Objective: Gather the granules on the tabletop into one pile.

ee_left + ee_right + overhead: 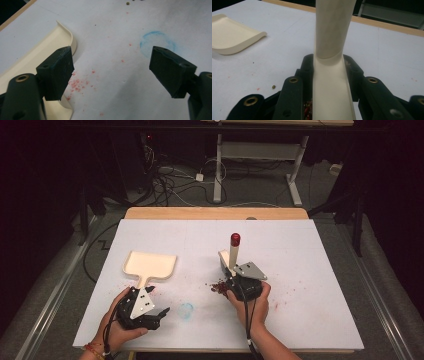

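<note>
A cream dustpan (150, 264) lies flat on the white table, its handle pointing toward my left gripper (159, 301). That gripper (120, 70) is open; one jaw hangs over the dustpan's edge (37, 53) and bare table shows between the jaws. My right gripper (234, 274) is shut on a cream brush handle (233, 254) with a red tip, which stands nearly upright. In the right gripper view the handle (332, 37) rises between the jaws of that gripper (332, 75). A small pile of red crumbs (218, 286) lies just left of the brush's base.
Red crumbs (77, 83) are scattered beside the dustpan. A faint blue ring (186, 310) (157, 42) is drawn on the table between the hands. The table's wooden far edge (215, 213) borders a floor with cables and a desk frame (260, 165).
</note>
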